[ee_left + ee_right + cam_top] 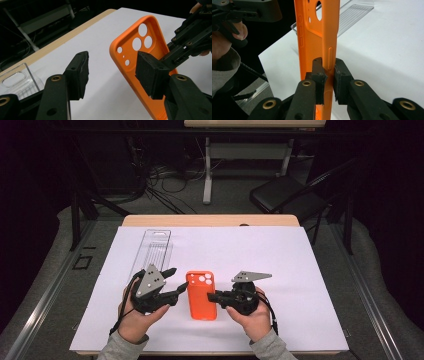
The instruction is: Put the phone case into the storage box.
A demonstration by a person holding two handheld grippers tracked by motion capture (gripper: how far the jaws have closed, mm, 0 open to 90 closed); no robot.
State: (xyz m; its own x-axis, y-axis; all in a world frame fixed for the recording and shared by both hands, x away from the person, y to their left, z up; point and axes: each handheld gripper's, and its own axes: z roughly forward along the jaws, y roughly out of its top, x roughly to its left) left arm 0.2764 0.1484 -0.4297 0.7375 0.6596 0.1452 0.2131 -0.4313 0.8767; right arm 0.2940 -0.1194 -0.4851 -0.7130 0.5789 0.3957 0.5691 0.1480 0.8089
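- Lying flat near the middle of the white sheet (300, 270), the orange phone case (202, 296) serves as the landmark here; its camera cut-outs sit at the end farthest from the person.
- Seen from above, the right gripper (212, 297) meets the case's right long edge, about halfway along it.
- In the right gripper view the right gripper's jaws are clenched on that side wall of the phone case (317, 50), one pad on the inner face and one on the outer, just below the slim side-button bump.
- The left gripper (180, 282) sits just left of the case, near its camera end.
- In the left gripper view the left gripper (112, 72) has its jaws released and spread: one pad stands over bare sheet left of the case, the other is in front of the phone case (150, 32), below the round cut-outs. Whether that pad touches the case cannot be told, and nothing is pinched between the two.
- The same view shows the right gripper's black linkage (190, 37) at the case's far edge.
- A clear plastic package (152, 251) lies on the sheet beyond and to the left of the case, well apart from it, lengthwise away from the person.
- The sheet covers a wooden table (210, 221), whose bare strip shows beyond the case.
- Behind the table, far beyond the case, a black chair (285, 195) stands on the floor.
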